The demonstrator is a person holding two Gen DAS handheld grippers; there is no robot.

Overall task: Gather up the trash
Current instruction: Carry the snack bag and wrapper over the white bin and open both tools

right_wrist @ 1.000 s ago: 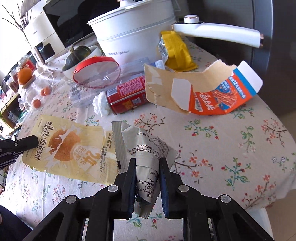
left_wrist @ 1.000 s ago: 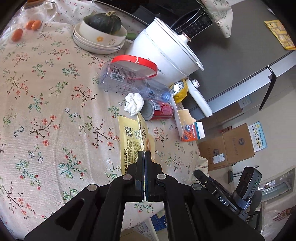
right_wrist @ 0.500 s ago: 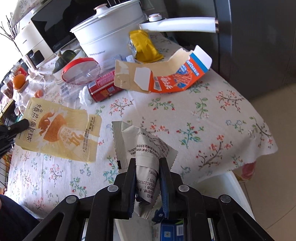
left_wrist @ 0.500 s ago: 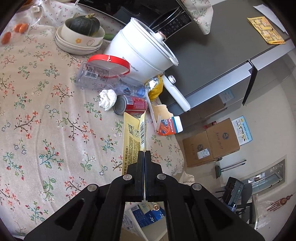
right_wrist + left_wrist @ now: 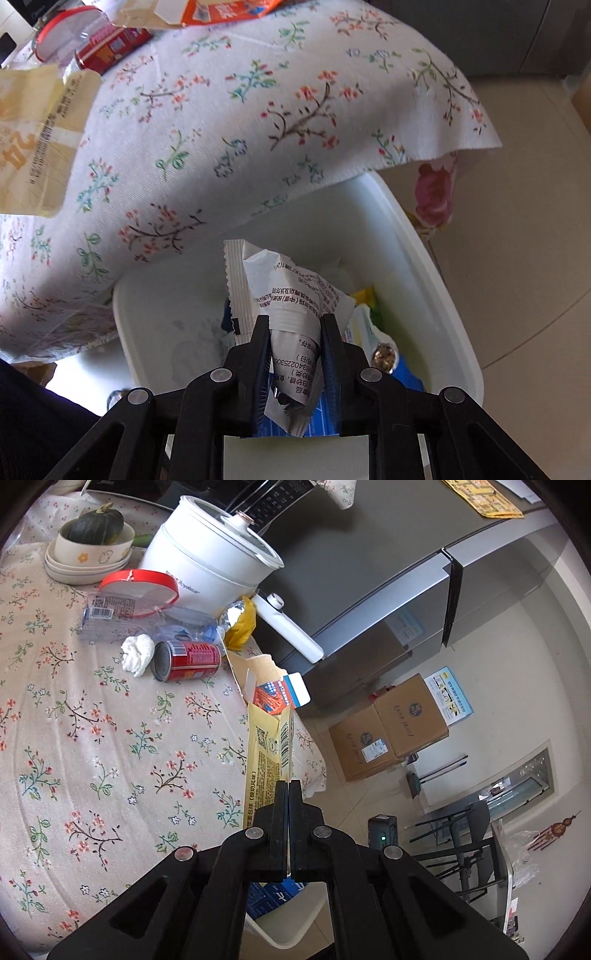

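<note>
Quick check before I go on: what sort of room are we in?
Most likely a home kitchen or dining corner: a white electric cooking pot on a floral tablecloth, a grey fridge alongside, a white trash bin below.

My left gripper [image 5: 289, 788] pinching a yellow snack bag [image 5: 266, 755], red can [image 5: 187, 660] far left on floral tablecloth [image 5: 92, 738].

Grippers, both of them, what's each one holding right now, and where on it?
The left gripper pinches the yellow snack bag by its bottom edge. The right gripper clamps the crumpled white wrapper around its middle, above the white bin.
</note>
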